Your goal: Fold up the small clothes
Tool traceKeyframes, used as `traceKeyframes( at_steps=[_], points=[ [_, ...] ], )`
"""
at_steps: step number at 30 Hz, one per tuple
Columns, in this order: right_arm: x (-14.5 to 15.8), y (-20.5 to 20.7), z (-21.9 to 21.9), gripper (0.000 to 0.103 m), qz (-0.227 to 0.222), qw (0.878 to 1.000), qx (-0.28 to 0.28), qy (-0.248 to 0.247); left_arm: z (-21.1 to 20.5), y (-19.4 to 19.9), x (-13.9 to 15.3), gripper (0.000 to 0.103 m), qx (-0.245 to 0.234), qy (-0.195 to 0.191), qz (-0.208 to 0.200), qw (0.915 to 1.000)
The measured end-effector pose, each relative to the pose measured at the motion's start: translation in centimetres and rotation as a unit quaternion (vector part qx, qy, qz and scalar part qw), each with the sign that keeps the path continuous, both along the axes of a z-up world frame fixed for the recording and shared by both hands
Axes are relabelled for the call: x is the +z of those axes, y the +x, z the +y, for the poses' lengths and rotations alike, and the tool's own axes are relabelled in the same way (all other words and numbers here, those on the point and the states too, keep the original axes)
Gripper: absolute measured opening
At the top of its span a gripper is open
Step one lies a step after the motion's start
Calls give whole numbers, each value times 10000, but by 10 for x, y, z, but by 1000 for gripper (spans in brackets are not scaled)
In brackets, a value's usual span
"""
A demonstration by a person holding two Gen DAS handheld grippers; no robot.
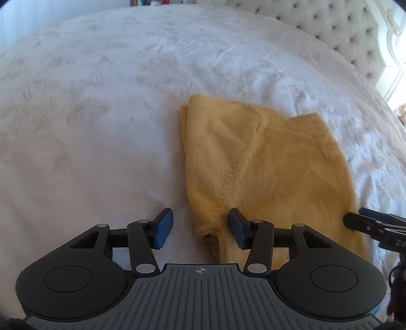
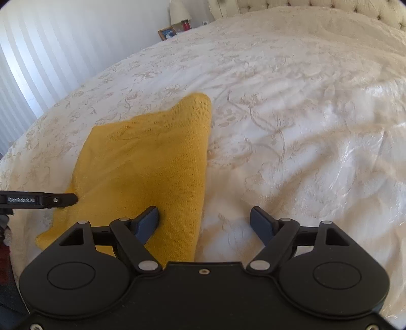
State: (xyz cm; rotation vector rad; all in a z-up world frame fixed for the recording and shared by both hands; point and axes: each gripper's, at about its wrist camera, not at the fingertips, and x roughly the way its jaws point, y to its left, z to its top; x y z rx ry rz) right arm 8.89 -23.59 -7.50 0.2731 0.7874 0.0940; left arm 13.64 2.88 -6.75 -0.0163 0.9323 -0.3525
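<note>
A yellow knitted garment (image 1: pixel 256 162) lies folded on the white bedspread (image 1: pixel 101 127), its layered edges stacked at the far left corner. My left gripper (image 1: pixel 200 228) hovers open over the garment's near left corner, and its blue pads do not press the cloth. In the right wrist view the same yellow garment (image 2: pixel 152 162) lies left of centre. There my right gripper (image 2: pixel 204 223) stands wide open over the garment's near right edge, gripping nothing. Each gripper's tip shows at the edge of the other's view.
A tufted cream headboard (image 1: pixel 337 28) runs along the far right of the bed. Beyond the bed's far corner stand a lamp (image 2: pixel 179 11), a picture frame (image 2: pixel 167 33) and a red jar (image 2: pixel 186 25), against a striped wall.
</note>
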Motion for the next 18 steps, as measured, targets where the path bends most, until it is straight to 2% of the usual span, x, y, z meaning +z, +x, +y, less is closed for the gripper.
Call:
traceKeyframes(
  at_steps=[3,6,12,14,16,18],
  points=[
    [13,1,1,81,-296,9995,-23,-137,-3,3,26,47,-98,-173,-607,9980],
    [22,10,2,81,-466,9988,-23,-171,-21,24,37,48,-214,-132,-937,9953],
    [23,32,10,81,-519,9984,56,-207,-51,72,18,48,-323,-33,-987,9946],
    [21,40,14,81,-513,9983,103,-247,-58,73,6,48,-578,215,-1090,9921],
    [20,48,17,81,-508,9981,147,-304,-56,79,-10,49,-380,706,-907,9926],
    [20,57,20,81,-537,9976,185,-386,-34,86,-22,52,92,591,-706,9957]
  ],
)
